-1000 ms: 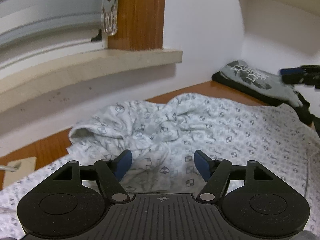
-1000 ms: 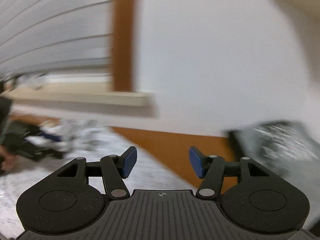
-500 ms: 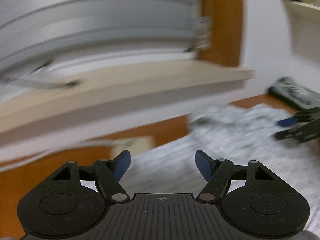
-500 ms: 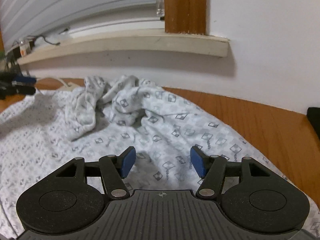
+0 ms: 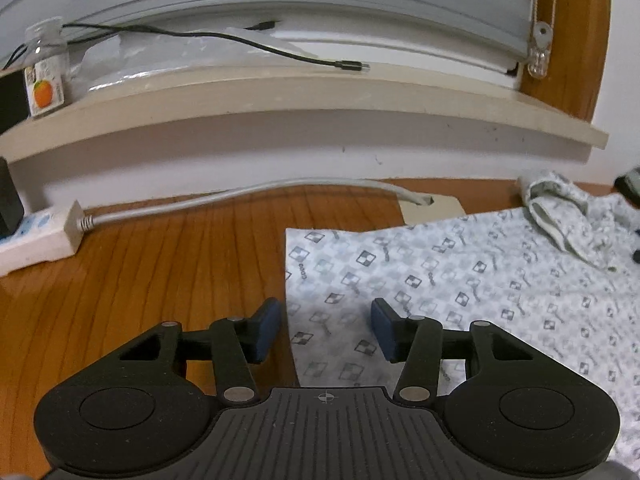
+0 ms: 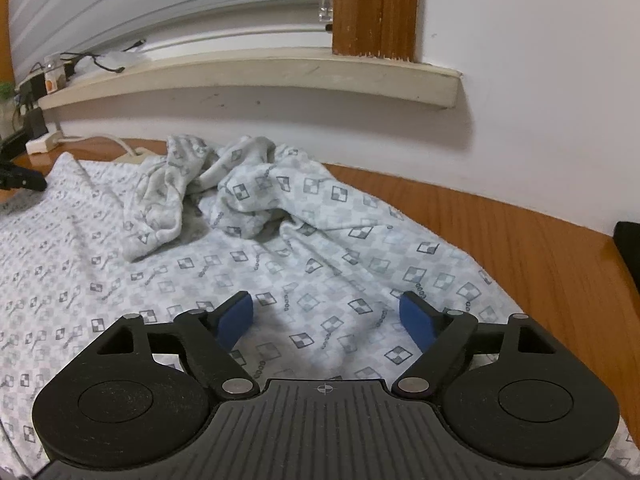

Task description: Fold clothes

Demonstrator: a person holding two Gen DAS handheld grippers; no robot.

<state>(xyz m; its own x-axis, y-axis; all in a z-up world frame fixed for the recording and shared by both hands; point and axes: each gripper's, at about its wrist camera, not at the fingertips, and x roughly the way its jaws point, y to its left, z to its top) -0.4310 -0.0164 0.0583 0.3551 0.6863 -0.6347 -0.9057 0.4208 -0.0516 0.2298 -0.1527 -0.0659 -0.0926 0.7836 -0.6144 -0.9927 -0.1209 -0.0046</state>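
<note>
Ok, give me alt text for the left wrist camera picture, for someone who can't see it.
The open left gripper straddles the straight left edge of a white garment with a grey checked print, spread on a brown wooden table. Its jaws have just been closing, not yet pinching the cloth. Behind, a white power strip lies below a beige windowsill.

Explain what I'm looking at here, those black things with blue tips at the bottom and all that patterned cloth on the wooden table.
Those are two hand-held grippers; a person carries one in each hand, each with a camera looking along its fingers. One picture is from the left gripper, over the straight edge of the patterned garment, its jaws just closing but open, pinching nothing. The other is from the right gripper, jaws just opening, wide above the same cloth, holding nothing. The garment lies on a wooden table below a window sill; its far part is bunched.
</note>
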